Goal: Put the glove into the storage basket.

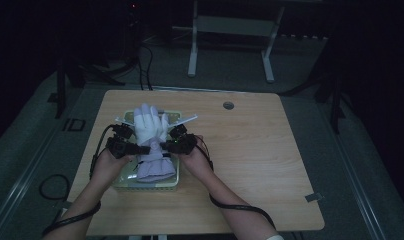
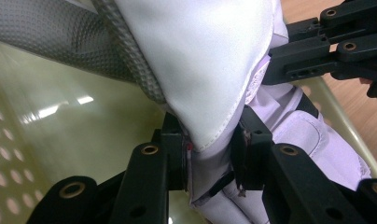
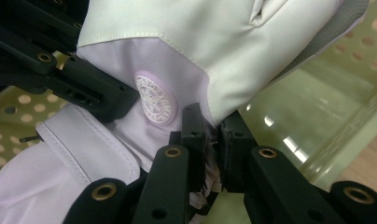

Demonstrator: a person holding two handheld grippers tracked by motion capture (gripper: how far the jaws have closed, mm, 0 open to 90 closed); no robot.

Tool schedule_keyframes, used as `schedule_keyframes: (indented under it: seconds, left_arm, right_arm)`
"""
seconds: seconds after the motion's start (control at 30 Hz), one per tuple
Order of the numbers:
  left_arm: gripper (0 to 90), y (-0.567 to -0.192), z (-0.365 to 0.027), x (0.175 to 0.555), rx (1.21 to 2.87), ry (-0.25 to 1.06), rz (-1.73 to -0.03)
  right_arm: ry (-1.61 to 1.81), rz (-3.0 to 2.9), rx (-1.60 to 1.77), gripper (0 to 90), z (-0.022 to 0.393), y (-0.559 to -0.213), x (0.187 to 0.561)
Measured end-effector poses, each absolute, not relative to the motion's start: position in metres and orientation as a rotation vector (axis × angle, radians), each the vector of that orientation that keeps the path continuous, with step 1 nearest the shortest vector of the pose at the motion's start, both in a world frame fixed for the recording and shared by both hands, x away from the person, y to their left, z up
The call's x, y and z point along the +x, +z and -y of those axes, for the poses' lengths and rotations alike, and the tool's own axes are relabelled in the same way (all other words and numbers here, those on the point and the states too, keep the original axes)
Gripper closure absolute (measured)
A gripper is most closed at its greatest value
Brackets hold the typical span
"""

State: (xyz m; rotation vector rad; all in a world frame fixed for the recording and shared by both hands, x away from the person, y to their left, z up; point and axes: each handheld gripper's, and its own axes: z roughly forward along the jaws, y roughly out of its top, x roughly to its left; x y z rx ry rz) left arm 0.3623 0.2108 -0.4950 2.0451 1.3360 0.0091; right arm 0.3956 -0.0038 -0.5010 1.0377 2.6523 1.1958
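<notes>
A white and pale lilac ski glove [image 1: 151, 137] is held over a pale green perforated basket [image 1: 173, 184] on the wooden table, fingers pointing away from me. My left gripper [image 1: 140, 149] is shut on the glove's left edge near the wrist; in the left gripper view its pads pinch a fold of the glove [image 2: 210, 93] between them. My right gripper [image 1: 166, 146] is shut on the opposite edge; in the right gripper view its jaws clamp the fabric just beside a round embossed badge [image 3: 154, 99] on the glove [image 3: 186, 42]. The cuff end droops into the basket.
The basket's glossy floor [image 2: 74, 130] and perforated wall [image 3: 364, 42] lie right under the glove. The wooden table [image 1: 250, 150] extends to the right, with a round cable hole [image 1: 228, 105] near its far edge. Desk legs stand on the floor beyond.
</notes>
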Motion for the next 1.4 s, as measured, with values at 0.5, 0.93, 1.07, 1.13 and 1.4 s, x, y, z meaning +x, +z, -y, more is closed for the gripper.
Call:
schedule_keyframes:
  seconds: [0.5,0.93,1.07,1.13,1.4]
  left_arm:
    - [65.6,-0.515,-0.206,0.367,2.138,-0.066,-1.400]
    - [40.5,-0.525,-0.193,0.372,2.232,0.075,-1.474]
    - [23.8,-0.520,-0.198,0.368,2.179,0.125,-1.454]
    - [10.4,-0.516,-0.201,0.367,2.124,0.139,-1.454]
    - [0.0,-0.498,-0.200,0.347,1.985,0.327,-1.350]
  right_arm:
    - [1.053,-2.722,1.032,78.0,-0.002,-0.518,0.393]
    - [1.032,-2.665,0.942,50.5,-0.004,-0.510,0.392]
    - [1.191,-2.633,0.919,41.2,0.010,-0.498,0.394]
    - [1.247,-2.625,0.930,36.7,0.018,-0.493,0.396]
    - [1.371,-2.656,0.846,18.0,0.042,-0.485,0.394]
